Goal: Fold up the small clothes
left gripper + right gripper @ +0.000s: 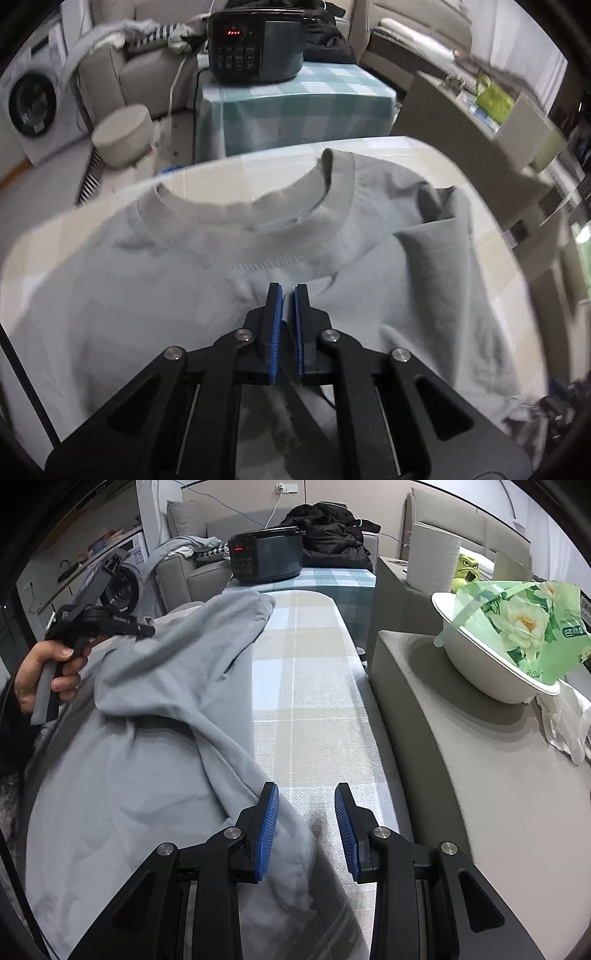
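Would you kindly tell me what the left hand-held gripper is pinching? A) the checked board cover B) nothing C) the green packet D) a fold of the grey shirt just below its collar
D: the left hand-held gripper is shut on a fold of the grey shirt under the collar.

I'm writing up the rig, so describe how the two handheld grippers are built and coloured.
Both the left gripper and the right gripper are black, with triangular cut-out linkage arms, silver pivot bolts and ribbed blue pads. From the right wrist camera, the left one shows a grey handle and small white lettering.

shirt [184, 295] hem: cut off below | left tool [147, 630] tips: hidden behind cloth
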Demonstrator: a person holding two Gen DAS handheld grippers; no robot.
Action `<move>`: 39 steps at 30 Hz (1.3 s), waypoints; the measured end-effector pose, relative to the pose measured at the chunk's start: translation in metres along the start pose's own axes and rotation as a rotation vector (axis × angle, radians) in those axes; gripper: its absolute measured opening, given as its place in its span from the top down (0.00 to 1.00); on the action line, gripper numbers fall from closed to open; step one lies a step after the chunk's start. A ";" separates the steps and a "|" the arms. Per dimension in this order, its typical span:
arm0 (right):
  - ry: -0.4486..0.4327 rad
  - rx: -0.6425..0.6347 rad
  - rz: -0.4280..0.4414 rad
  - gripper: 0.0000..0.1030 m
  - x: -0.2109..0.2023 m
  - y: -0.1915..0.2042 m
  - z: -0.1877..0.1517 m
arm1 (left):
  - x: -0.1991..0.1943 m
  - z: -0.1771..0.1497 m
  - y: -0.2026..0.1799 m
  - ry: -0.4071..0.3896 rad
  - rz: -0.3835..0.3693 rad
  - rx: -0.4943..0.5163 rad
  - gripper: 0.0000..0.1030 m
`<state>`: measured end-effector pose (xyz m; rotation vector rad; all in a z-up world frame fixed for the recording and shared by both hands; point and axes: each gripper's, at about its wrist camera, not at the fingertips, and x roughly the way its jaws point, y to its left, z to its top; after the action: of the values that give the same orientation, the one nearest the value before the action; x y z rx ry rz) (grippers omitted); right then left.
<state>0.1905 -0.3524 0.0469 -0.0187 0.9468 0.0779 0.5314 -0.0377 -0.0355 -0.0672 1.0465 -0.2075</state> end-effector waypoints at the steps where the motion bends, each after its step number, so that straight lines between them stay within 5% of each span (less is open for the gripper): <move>1: -0.004 -0.011 0.012 0.65 -0.001 0.003 0.001 | -0.004 -0.004 0.003 -0.001 -0.016 -0.011 0.97; 4: -0.027 -0.068 0.051 0.54 0.000 0.021 0.009 | -0.017 -0.019 0.005 -0.009 -0.052 -0.029 0.82; 6: -0.035 -0.123 0.077 0.52 0.009 0.040 0.018 | -0.024 -0.028 0.007 -0.006 -0.089 -0.055 0.56; 9: -0.027 -0.216 0.068 0.50 0.033 0.068 0.031 | -0.036 -0.045 0.013 -0.030 -0.121 -0.104 0.47; 13: -0.013 -0.334 0.055 0.50 0.055 0.098 0.042 | -0.040 -0.067 0.031 -0.030 -0.113 -0.175 0.46; 16: 0.016 -0.412 -0.018 0.96 0.068 0.104 0.043 | -0.033 -0.084 0.050 -0.011 -0.132 -0.230 0.47; 18: -0.005 -0.392 -0.085 0.96 0.061 0.087 0.044 | -0.035 -0.094 0.053 -0.046 -0.107 -0.186 0.47; 21: -0.014 -0.325 -0.348 0.96 0.049 0.042 0.041 | -0.036 -0.099 0.051 -0.043 -0.056 -0.132 0.47; 24: 0.036 -0.159 -0.293 0.91 0.044 0.005 0.039 | -0.034 -0.099 0.047 -0.026 -0.015 -0.115 0.46; 26: 0.042 -0.167 -0.241 0.82 0.039 0.004 0.033 | -0.033 -0.097 0.043 0.001 -0.003 -0.130 0.46; 29: 0.044 -0.197 -0.202 0.67 0.033 0.009 0.022 | -0.040 -0.092 0.027 -0.004 -0.120 -0.142 0.46; 36: 0.006 -0.169 -0.170 0.66 0.010 0.022 0.008 | -0.025 -0.080 -0.042 0.064 -0.185 0.009 0.46; 39: -0.018 -0.164 -0.147 0.66 0.006 0.022 0.008 | -0.027 -0.087 -0.057 0.033 -0.123 0.079 0.46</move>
<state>0.1985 -0.3296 0.0472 -0.2385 0.9165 0.0198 0.4351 -0.0846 -0.0469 -0.0567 1.0664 -0.3624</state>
